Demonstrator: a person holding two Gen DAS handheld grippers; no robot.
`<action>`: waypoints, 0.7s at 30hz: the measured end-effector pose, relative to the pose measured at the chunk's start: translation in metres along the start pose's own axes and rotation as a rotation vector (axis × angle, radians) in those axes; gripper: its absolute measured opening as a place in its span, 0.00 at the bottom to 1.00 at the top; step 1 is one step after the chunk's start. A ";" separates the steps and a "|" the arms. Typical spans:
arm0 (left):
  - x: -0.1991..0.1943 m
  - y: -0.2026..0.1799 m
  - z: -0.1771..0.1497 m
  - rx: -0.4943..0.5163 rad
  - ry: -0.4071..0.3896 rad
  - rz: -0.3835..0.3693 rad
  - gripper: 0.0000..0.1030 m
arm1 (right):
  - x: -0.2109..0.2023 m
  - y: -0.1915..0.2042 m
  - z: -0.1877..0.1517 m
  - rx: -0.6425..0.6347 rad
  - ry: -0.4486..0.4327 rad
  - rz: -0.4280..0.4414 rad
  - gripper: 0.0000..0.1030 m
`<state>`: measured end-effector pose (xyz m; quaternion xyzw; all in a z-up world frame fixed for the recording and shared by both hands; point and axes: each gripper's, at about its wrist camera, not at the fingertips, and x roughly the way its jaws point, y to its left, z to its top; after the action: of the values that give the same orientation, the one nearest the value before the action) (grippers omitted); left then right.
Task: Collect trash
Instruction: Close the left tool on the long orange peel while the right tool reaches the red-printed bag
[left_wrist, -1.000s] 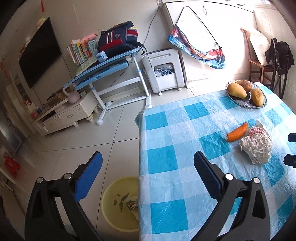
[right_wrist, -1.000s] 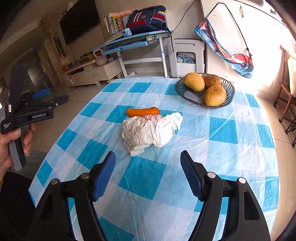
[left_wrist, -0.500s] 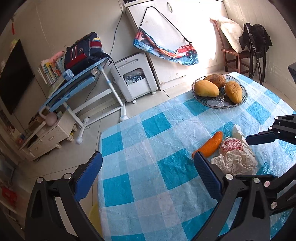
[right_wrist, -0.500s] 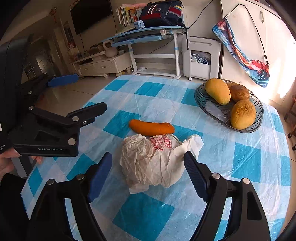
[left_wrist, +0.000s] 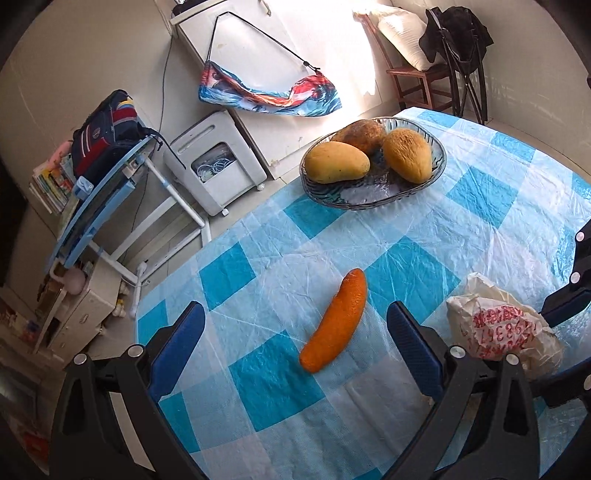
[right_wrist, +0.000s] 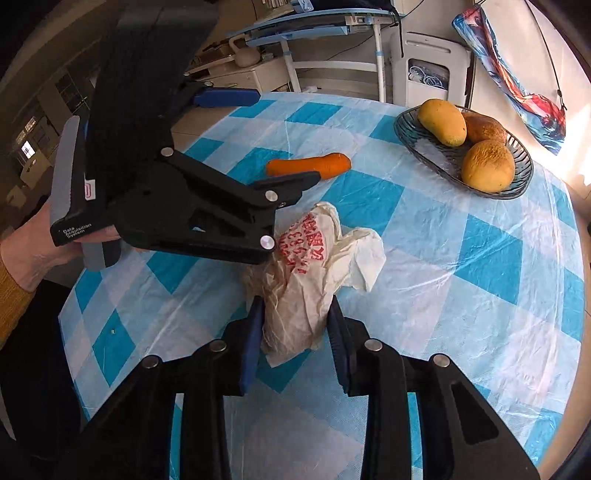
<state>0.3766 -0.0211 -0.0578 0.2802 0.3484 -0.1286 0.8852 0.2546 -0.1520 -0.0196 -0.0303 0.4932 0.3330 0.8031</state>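
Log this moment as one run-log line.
right gripper: shut on crumpled bag | left gripper: open over carrot

The tablecloth (left_wrist: 424, 229) has a pattern of blue and white squares. On it, the carrot (left_wrist: 334, 321) is orange. Beside the carrot, the crumpled plastic bag (right_wrist: 314, 273) is white with red writing. The mangoes (left_wrist: 338, 162) are yellow, in a dark glass bowl (left_wrist: 369, 195). Both grippers are black with blue pads (right_wrist: 251, 339).
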 end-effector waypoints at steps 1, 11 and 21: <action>0.004 0.000 0.000 -0.018 0.013 -0.012 0.93 | -0.002 -0.005 -0.001 0.024 -0.003 0.021 0.33; 0.015 0.017 -0.014 -0.210 0.105 -0.158 0.17 | -0.003 0.000 0.000 0.061 -0.022 0.055 0.37; -0.035 0.081 -0.088 -0.485 0.175 -0.118 0.15 | 0.015 0.050 0.007 -0.027 -0.031 0.105 0.36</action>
<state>0.3374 0.0973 -0.0537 0.0492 0.4601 -0.0681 0.8839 0.2358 -0.1032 -0.0144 -0.0103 0.4770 0.3817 0.7916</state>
